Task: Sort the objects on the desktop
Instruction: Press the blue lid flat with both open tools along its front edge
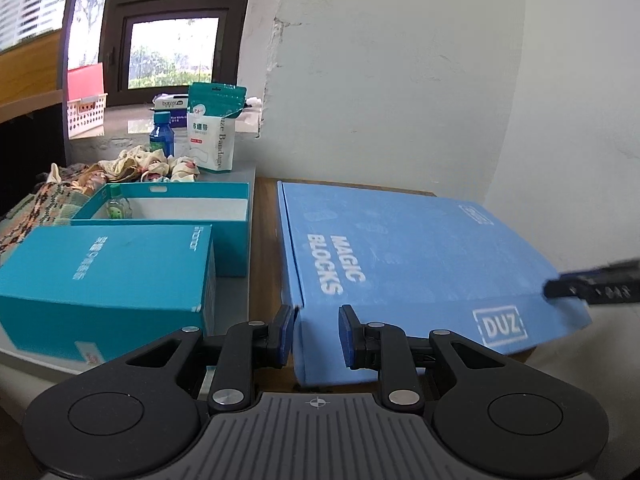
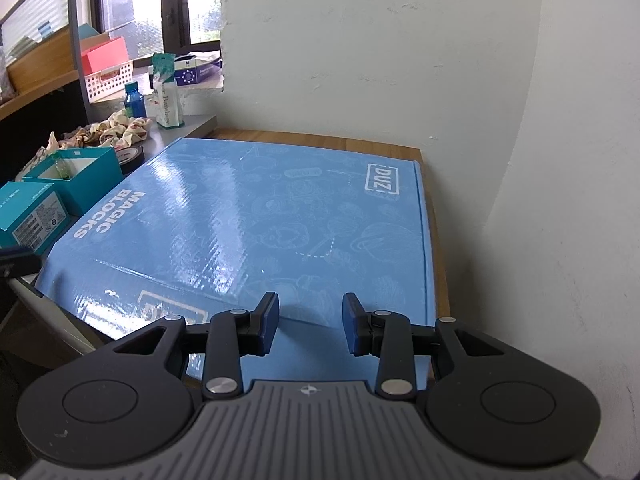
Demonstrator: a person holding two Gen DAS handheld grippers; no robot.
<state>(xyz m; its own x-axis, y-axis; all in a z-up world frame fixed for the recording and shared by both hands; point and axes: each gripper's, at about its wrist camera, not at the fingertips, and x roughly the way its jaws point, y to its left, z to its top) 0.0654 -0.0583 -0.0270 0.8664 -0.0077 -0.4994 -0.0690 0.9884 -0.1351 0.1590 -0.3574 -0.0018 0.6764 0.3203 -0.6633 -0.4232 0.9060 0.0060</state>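
A large flat blue "MAGIC BLOCKS" box (image 1: 408, 252) lies on a wooden table by the white wall; it also fills the right wrist view (image 2: 256, 216). My left gripper (image 1: 314, 336) is open at the box's near left corner, jaws astride the front edge. My right gripper (image 2: 310, 328) is open just over the box's near edge; its tip shows in the left wrist view (image 1: 592, 286). To the left are a closed teal box (image 1: 104, 280) and an open teal box (image 1: 168, 208) holding a small green bottle (image 1: 118, 206).
On the grey desk behind are a blue bottle (image 1: 162, 136), a white bandage pack (image 1: 212, 136), crumpled patterned cloths (image 1: 152, 164), a roll of black tape (image 2: 130, 156), a white perforated basket (image 1: 86, 114) and a glove box (image 2: 196, 68). The white wall stands close on the right.
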